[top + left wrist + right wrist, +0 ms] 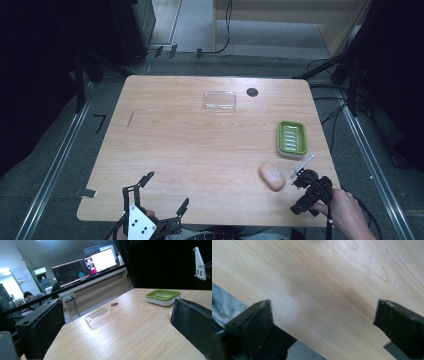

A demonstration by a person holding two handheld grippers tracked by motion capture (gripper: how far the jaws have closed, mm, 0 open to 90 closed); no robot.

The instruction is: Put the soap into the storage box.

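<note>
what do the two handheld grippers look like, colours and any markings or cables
Both are black frames with two flat black jaws. The left gripper carries a pale grey three-cornered plate dotted with small dark holes. The right gripper has a black cable trailing past the hand.

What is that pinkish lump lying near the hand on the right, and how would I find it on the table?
Start at the light wooden table and go to its near right corner. There, below the green ridged soap dish and just left of the right gripper, lies a peach-coloured oval bar of soap. It is the one smooth, rounded solid thing; its neighbours are a tray and a black tool.
</note>
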